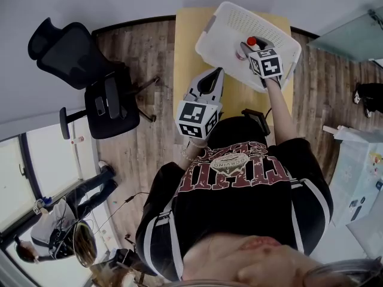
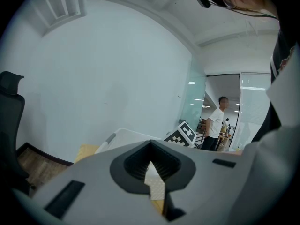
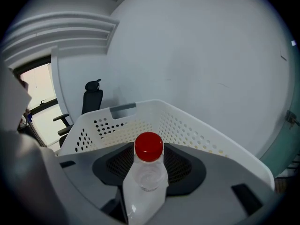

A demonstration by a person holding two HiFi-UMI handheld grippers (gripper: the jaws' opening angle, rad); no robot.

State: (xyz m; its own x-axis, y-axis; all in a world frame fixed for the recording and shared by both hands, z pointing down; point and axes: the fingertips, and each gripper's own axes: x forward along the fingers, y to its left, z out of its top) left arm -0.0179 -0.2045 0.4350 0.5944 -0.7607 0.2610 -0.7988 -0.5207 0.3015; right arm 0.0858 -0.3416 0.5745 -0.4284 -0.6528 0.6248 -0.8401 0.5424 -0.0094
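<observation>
Gripping, in the head view, a clear plastic bottle (image 1: 242, 52) with a red cap (image 1: 252, 41) in the right gripper (image 1: 246, 48), over the inside of a white perforated basket (image 1: 227, 9) sitting on a yellow table (image 1: 187, 40); holding the left gripper (image 1: 209, 79) nearer the body, well apart from the bottle; noting a black office chair (image 1: 90, 70) on the wood floor at left. Looking along the left gripper view: pressing the jaws together on nothing, facing the basket's rim (image 2: 123, 136) and a person (image 2: 216, 125) standing far behind. Looking along the right gripper view: pinching the bottle's body (image 3: 146, 182) between both jaws, showing the cap (image 3: 149, 146) above them and the basket wall (image 3: 197, 125) right behind.
</observation>
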